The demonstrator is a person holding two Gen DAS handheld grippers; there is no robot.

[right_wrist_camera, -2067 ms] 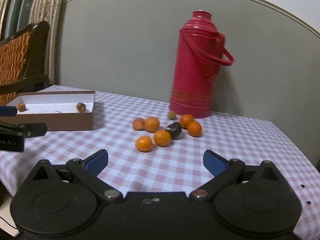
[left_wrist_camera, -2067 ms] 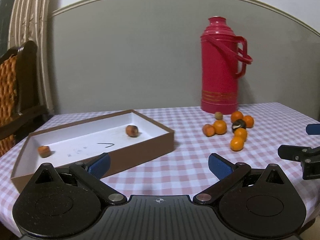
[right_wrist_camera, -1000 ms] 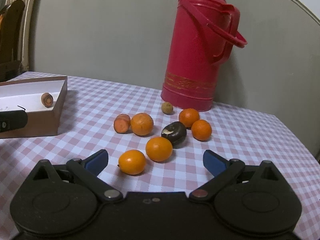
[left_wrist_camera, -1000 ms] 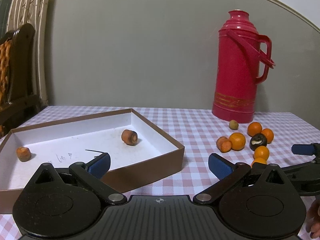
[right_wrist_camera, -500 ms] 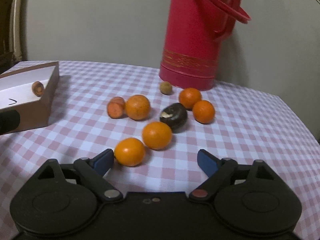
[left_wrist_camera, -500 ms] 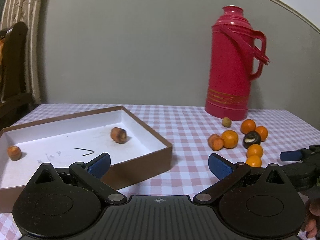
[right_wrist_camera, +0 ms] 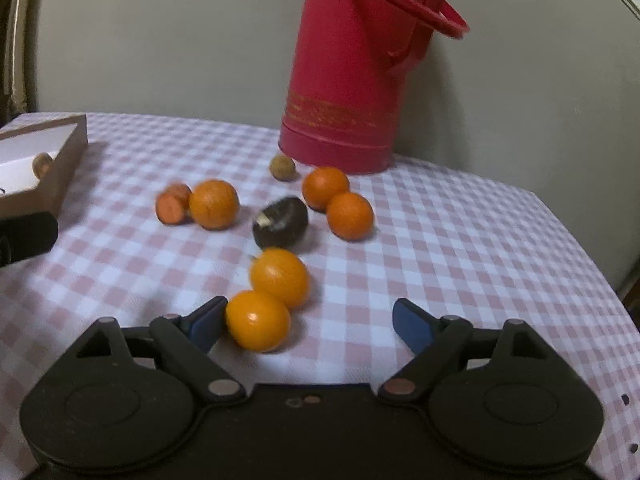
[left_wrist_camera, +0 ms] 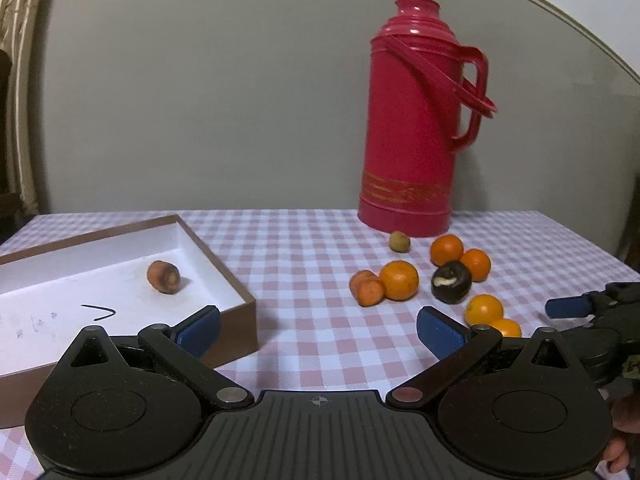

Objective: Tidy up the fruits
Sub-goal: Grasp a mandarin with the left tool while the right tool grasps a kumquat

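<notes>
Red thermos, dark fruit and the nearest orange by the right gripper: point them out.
red thermos (right_wrist_camera: 340, 92), right wrist view, mid body.
dark fruit (right_wrist_camera: 282, 224), right wrist view, top skin.
nearest orange (right_wrist_camera: 258, 326), right wrist view, front face.

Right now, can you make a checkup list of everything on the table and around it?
Surface: pink checked tablecloth, fruit loose on it.
Job's things: brown box holding a carrot piece; five oranges, nearest orange; dark fruit; carrot chunk; small brown fruit.
Clutter: red thermos.
Grippers: left gripper open, empty; right gripper open, jaws just been closing, nearest orange beside its left pad.
Cables: nothing seen.
Surroundings: grey wall.
</notes>
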